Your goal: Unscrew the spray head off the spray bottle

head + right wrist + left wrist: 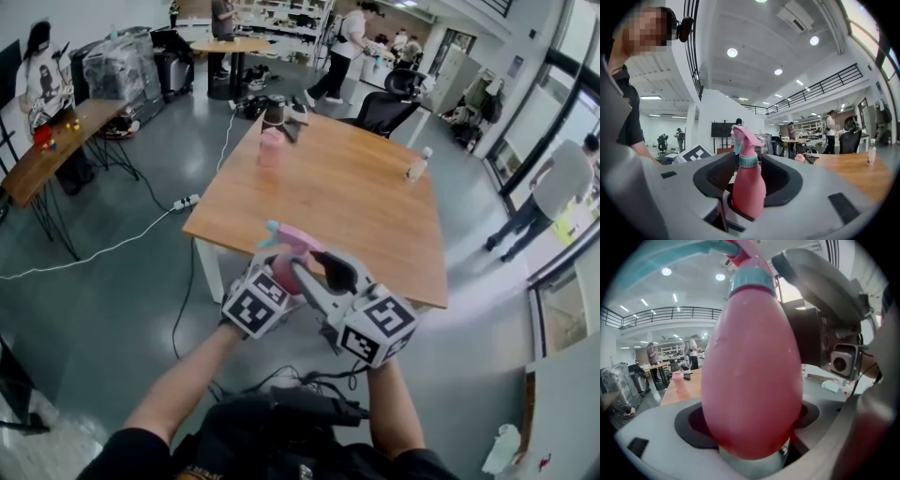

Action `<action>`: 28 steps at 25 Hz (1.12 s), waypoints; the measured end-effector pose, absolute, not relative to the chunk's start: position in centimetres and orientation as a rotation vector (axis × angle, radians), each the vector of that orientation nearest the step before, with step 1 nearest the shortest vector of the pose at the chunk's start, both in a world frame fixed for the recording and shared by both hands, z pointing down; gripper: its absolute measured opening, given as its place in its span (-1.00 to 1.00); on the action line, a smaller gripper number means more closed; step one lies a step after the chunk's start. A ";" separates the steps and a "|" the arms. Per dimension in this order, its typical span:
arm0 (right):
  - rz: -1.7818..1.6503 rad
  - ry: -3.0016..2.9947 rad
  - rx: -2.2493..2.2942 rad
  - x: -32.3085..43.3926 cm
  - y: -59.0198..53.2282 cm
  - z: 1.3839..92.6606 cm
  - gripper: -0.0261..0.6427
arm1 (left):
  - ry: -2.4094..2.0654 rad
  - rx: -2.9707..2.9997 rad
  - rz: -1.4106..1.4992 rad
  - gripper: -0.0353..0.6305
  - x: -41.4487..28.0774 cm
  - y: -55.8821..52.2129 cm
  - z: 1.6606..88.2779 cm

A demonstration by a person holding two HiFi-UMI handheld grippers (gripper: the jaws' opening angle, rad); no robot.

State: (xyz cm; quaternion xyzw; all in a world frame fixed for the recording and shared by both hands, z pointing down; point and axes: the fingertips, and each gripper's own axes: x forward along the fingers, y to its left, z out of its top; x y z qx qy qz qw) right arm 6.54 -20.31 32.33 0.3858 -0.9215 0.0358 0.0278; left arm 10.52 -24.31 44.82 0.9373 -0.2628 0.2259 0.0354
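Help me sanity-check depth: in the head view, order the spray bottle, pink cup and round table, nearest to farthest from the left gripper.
1. The spray bottle, gripped by the left gripper itself.
2. The pink cup, far left of the wooden table.
3. The round table, across the room, top left.

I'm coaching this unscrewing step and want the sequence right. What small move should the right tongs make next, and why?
Probably lift the right tongs to the teal collar under the spray head and close there. The left tongs clamp the spray bottle, while the right tongs stand apart with its body between them, below the collar, gripping nothing; the head is still on.
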 end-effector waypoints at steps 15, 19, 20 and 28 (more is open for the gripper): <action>-0.033 -2.859 0.767 5.8 -17.9 32.4 -0.50 | -0.388 3.027 0.743 0.37 11.1 -20.1 44.7; -0.038 -2.954 0.511 5.6 -16.4 32.2 -0.50 | -0.165 3.066 0.731 0.37 10.9 -17.7 44.4; -0.039 -2.974 0.456 5.5 -16.1 32.1 -0.50 | -0.118 3.074 0.728 0.38 10.8 -17.2 44.2; -0.023 -2.983 0.520 5.4 -16.9 32.0 -0.49 | -0.239 3.066 0.705 0.38 10.5 -18.4 43.6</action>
